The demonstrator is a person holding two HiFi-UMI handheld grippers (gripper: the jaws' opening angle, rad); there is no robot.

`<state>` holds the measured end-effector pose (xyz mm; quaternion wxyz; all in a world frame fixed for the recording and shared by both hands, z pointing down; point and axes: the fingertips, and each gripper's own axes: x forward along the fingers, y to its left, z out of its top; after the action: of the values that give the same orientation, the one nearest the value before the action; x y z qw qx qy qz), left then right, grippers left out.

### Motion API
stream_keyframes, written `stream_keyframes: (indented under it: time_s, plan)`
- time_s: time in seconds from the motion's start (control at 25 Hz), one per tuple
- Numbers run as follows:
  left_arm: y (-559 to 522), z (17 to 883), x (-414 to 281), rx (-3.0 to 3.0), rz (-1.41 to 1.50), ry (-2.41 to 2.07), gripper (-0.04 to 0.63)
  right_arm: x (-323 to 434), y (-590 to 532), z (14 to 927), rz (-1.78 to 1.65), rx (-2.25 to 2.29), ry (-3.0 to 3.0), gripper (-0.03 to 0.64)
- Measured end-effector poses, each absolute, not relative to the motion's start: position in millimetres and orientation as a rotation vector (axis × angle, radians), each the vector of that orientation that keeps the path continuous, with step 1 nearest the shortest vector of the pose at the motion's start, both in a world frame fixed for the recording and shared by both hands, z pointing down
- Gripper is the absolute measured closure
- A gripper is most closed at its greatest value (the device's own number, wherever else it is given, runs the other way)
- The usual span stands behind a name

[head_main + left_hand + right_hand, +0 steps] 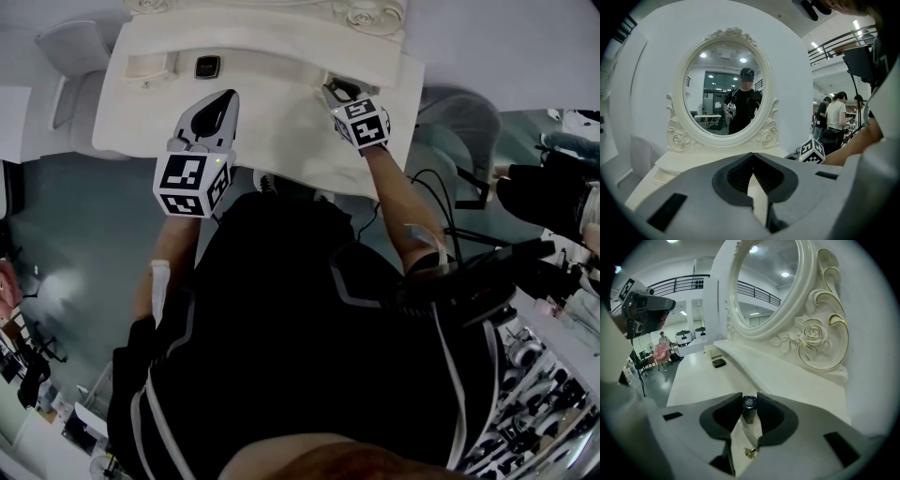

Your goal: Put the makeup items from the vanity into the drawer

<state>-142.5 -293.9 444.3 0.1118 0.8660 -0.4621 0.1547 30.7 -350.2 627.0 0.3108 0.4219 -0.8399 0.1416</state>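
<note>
My right gripper (749, 400) is shut on a small dark cylindrical makeup tube (749, 408), which stands upright between the pads over the white vanity top (698, 380). In the head view this gripper (331, 90) is at the vanity's back right, near the mirror base. A flat black compact (207, 67) lies at the back left of the top, also seen as the compact (719, 363) beyond the tube. My left gripper (226, 101) hovers over the middle of the vanity (281, 122). Its jaws (753, 157) meet at the tips with nothing between them. No drawer is visible.
An oval mirror (726, 89) in a carved cream frame stands at the back of the vanity. A pale box (150, 66) sits at the back left. A small gold piece (750, 453) shows low between the right jaws. People stand in the room at the right (836, 117).
</note>
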Motion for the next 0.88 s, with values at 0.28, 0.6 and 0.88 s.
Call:
stream_keyframes:
  time_s: [0.28,0.6,0.88]
  plan:
    - [-292.6,446.7,-146.5,2.540,0.467,-1.348,0.591,27.5,-351.5,629.6,0.363,1.085,-2.195,0.514]
    - [-293.5,447.9,-147.0,2.545,0.473,-1.331,0.592,26.2,-351.5,634.2,0.391,1.047,-2.167,0.512]
    - [-293.2,446.6,-148.7,2.545,0.473,-1.332,0.592,28.7,-352.6,634.3,0.425,1.034,-2.161,0.505]
